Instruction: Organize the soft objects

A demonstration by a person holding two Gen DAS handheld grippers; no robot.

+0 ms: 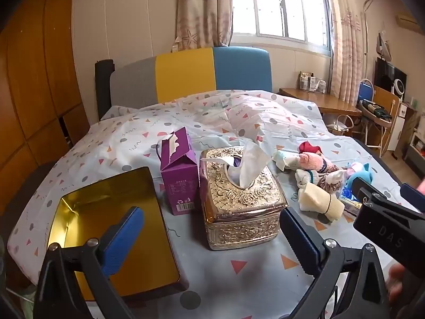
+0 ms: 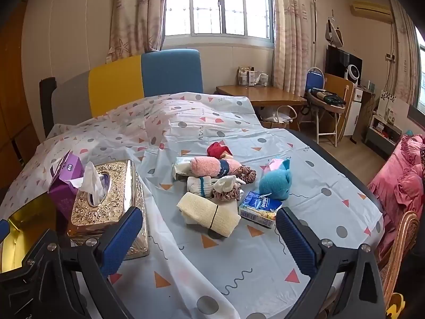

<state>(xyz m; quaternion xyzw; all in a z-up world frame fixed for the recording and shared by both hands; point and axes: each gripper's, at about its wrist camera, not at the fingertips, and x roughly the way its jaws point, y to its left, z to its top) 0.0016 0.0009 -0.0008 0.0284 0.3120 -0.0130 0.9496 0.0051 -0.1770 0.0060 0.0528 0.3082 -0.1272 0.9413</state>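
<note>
Left wrist view: the left tool (image 1: 212, 235) hangs above a table (image 1: 239, 279) covered in a pale cloth with triangles and dots. Its 2 blue pads are spread wide with nothing between them. Using the ornate gold tissue box (image 1: 243, 199) as the landmark: it stands straight ahead of the tool, a white tissue rising from its slot. Just left of it stands a purple carton (image 1: 179, 175), torn open at the top. Further left, near the table edge, lies an open gold tin (image 1: 117, 228), empty inside. To the right of the gold box sits the pile of soft things (image 1: 318, 178), and part of the right tool (image 1: 382, 207) shows at the frame edge beyond it.

Right wrist view: the right tool (image 2: 209, 238) is also spread wide and pinches nothing. The gold tissue box (image 2: 109, 204) now sits to the left. Right of it, the pile is directly ahead: a cream rolled cloth (image 2: 209, 212) bound with a dark band is nearest, then white socks (image 2: 202, 184), a pink sock roll (image 2: 212, 166), brown scrunchies (image 2: 228, 194), a red item (image 2: 219, 150) furthest back, a blue plush toy (image 2: 276, 180) and a small tissue packet (image 2: 259, 208).

Judgement: nothing is gathered yet, and the tin looks like the likely container. To do it well, take the cream roll first, pinch across its banded middle, close gently, and lift clear of the neighbouring socks.
</note>
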